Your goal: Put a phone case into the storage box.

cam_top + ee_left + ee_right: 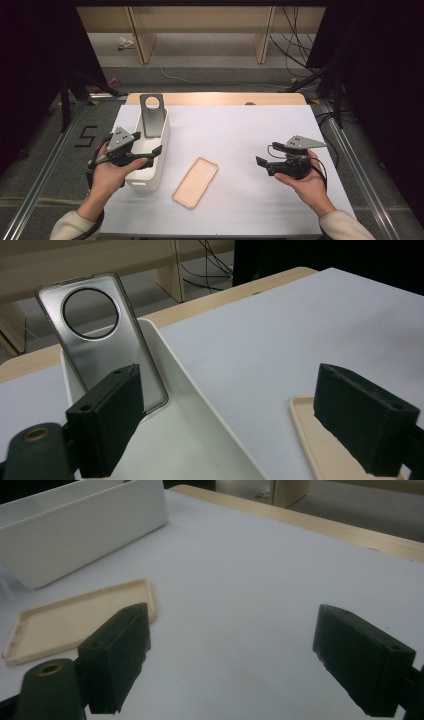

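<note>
Grey metallic phone case (pixel 152 114) leaned upright inside a white rectangular plastic bin (pixel 161 150); a beige phone case (pixel 195 182) lay on the desk (pixel 250 140), apparently unsorted. Both hand-held grippers, left (pixel 150 156) and right (pixel 262 164), were released, empty.

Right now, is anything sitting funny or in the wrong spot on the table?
One thing is a bit odd: the grey phone case stands upright in the white bin, leaning on its far end and poking above the rim. The beige phone case lies flat and slanted on the table beside the bin. Nothing looks spilled or broken.
</note>
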`<state>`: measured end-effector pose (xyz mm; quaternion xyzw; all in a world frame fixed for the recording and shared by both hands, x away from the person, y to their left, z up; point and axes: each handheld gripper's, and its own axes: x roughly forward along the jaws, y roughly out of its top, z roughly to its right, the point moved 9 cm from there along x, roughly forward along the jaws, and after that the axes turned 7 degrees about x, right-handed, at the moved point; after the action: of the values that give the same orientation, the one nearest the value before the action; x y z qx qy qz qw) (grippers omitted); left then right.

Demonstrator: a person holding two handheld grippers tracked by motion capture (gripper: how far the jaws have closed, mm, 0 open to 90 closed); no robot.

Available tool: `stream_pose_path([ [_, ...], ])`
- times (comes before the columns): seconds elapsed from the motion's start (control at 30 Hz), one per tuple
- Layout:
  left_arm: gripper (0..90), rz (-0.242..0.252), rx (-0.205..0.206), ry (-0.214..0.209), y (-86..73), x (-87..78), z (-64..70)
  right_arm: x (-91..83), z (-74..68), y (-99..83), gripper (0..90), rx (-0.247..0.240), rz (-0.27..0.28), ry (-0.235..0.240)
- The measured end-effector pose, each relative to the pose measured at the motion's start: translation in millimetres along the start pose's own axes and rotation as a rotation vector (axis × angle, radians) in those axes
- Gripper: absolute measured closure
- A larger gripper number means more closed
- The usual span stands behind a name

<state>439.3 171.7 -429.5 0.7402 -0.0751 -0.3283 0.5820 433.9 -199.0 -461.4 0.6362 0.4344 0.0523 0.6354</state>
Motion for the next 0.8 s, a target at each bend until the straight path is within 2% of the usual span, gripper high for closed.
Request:
stream_pose_path([
  [0.17, 14.9, -0.002, 0.004, -0.001, 1.0, -0.3, 0.6, -1.9, -0.7, 1.1, 16.2, -0.002, 0.006, 0.0],
  [0.43, 22.1, 0.0, 0.031, -0.033, 3.9, 0.0, 13.8, -2.1, 0.7, 2.5, 16.1, 0.01, 0.013, -0.002],
  [0.6, 22.6, -0.001, 0.045, -0.036, 5.5, -0.7, 18.3, -4.2, -0.2, 1.8, 16.2, 0.007, 0.017, 0.002],
  [0.8, 22.5, -0.002, 0.041, -0.044, 4.7, 0.2, 19.0, -5.9, -2.0, 3.4, 16.2, 0.011, 0.025, 0.005],
])
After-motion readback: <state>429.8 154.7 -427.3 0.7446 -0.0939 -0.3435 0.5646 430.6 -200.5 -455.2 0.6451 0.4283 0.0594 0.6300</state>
